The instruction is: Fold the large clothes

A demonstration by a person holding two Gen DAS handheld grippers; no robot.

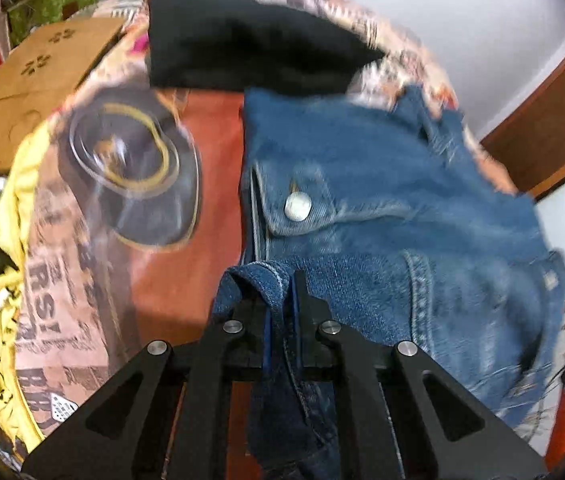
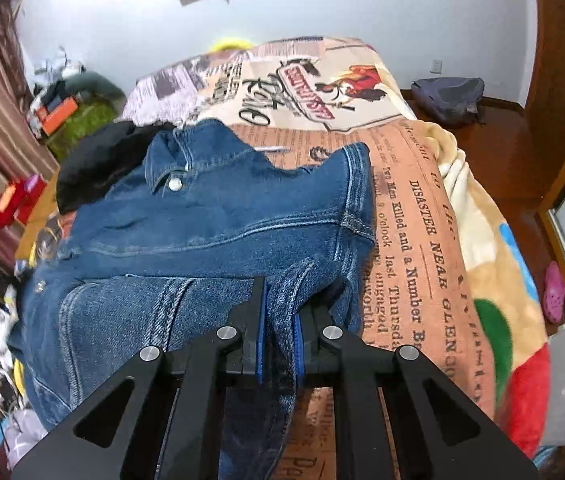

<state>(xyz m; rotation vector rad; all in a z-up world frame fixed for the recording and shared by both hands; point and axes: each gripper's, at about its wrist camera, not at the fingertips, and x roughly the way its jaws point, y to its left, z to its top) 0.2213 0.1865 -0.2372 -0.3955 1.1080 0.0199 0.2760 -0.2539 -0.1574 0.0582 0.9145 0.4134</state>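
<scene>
- Bedroom; bed covered by a printed blanket (image 2: pixel 414 216) with newspaper-style text, white wall at the far side, wooden floor to the right.
- Denim jacket (image 2: pixel 210 216) lies on the blanket, left of the bed's middle, collar at the far end, near hem toward the cameras. Chest pocket button (image 1: pixel 297 207) faces up.
- Black garment (image 1: pixel 250 40) sits just beyond the collar, touching or partly under it; cannot tell which.
- Left gripper (image 1: pixel 282 304): jaws together, clamped on a bunched fold of the near hem.
- Right gripper (image 2: pixel 280 320): jaws together, clamped on a thick seamed edge at the jacket's near right corner.
- Judged step: both near corners held, ready to carry the hem toward the collar.
- Risks:
  - Left-wrist view is blurred, so the left bite depth is unclear; a shallow bite could slip under the denim's weight.
  - Uneven lift between hands would skew the fold line.
  - The far end may drag and catch the black garment, pulling it into the fold.
  - The blanket could ruck up beneath.
</scene>
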